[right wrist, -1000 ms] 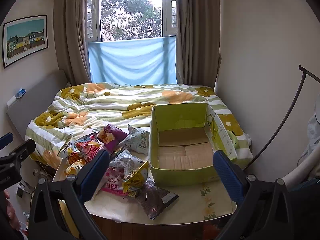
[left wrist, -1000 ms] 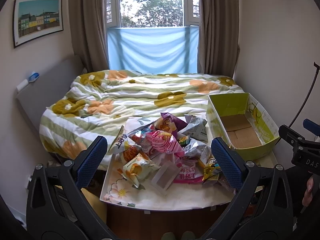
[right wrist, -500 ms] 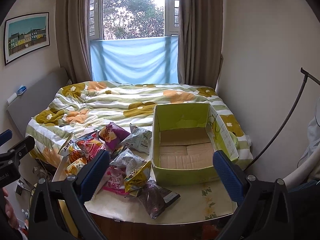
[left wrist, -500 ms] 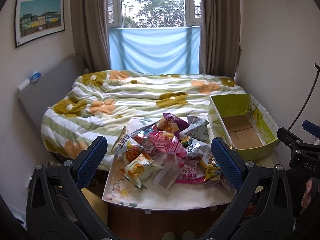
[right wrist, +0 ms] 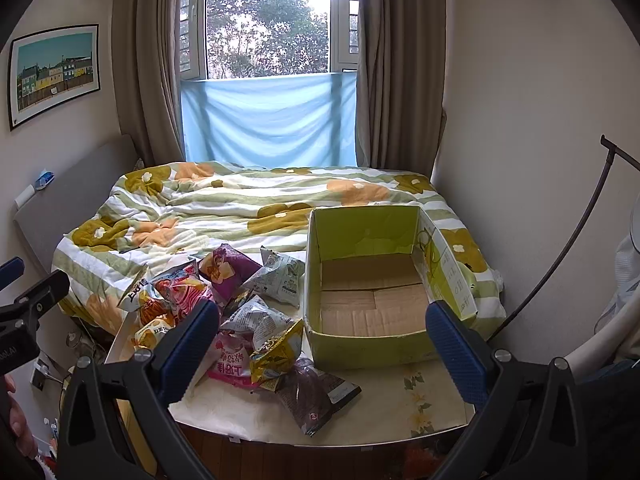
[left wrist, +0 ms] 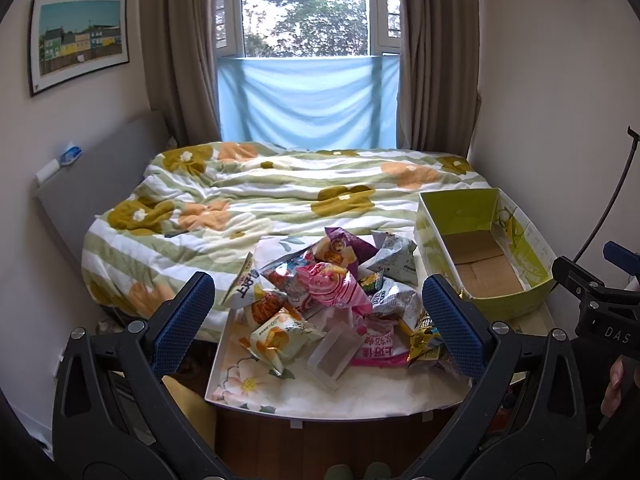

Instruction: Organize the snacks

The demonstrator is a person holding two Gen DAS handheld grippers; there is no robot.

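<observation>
A pile of snack bags (left wrist: 328,292) lies on a small white floral table (left wrist: 320,396) at the foot of the bed; it also shows in the right wrist view (right wrist: 224,304). An empty green cardboard box (right wrist: 372,280) stands to the right of the pile, open at the top; the left wrist view shows it too (left wrist: 480,248). A dark brown bag (right wrist: 316,392) lies in front of the box. My left gripper (left wrist: 318,316) is open and empty, held back above the table's near edge. My right gripper (right wrist: 322,344) is open and empty, facing the box.
A bed with a green and orange flowered quilt (left wrist: 280,200) fills the room behind the table. A grey headboard (left wrist: 100,184) is on the left, a window with a blue cloth (left wrist: 308,104) behind. A thin dark curved rod (right wrist: 568,240) stands at the right wall.
Both views have shifted only slightly; the scene sits a little to the right and nearer. The snacks and box have not moved. Both grippers stay open.
</observation>
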